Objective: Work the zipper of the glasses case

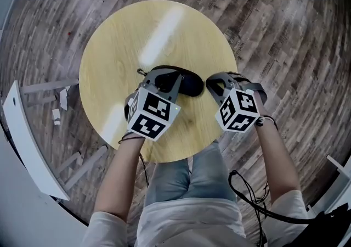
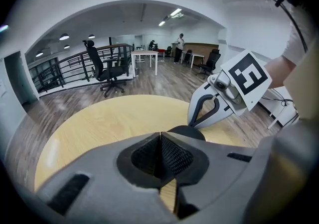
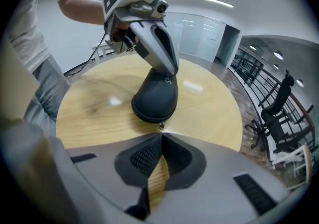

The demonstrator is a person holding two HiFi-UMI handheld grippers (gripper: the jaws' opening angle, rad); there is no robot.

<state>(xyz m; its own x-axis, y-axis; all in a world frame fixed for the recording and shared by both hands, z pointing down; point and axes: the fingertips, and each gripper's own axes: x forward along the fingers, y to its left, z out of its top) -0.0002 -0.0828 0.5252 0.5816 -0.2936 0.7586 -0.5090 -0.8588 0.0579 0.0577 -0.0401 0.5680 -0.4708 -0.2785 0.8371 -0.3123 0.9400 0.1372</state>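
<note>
A black glasses case [image 1: 190, 84] lies in the middle of a round wooden table [image 1: 118, 48], and its zipper looks run closed. My left gripper [image 1: 164, 77] is shut, its tips pressed down on top of the case [image 3: 155, 96] near the left end. In the left gripper view the jaws [image 2: 160, 136] meet with nothing between them. My right gripper [image 1: 210, 84] sits at the case's right end. Its jaws [image 3: 162, 136] are shut, and the small metal zipper pull [image 3: 160, 126] runs straight into their tips.
The table's near edge is over the person's knees [image 1: 186, 174]. A white board [image 1: 27, 141] lies on the wood floor at the left, and a black cable [image 1: 258, 199] trails at the lower right. Office chairs [image 2: 107, 71] and desks [image 2: 144, 58] stand far off.
</note>
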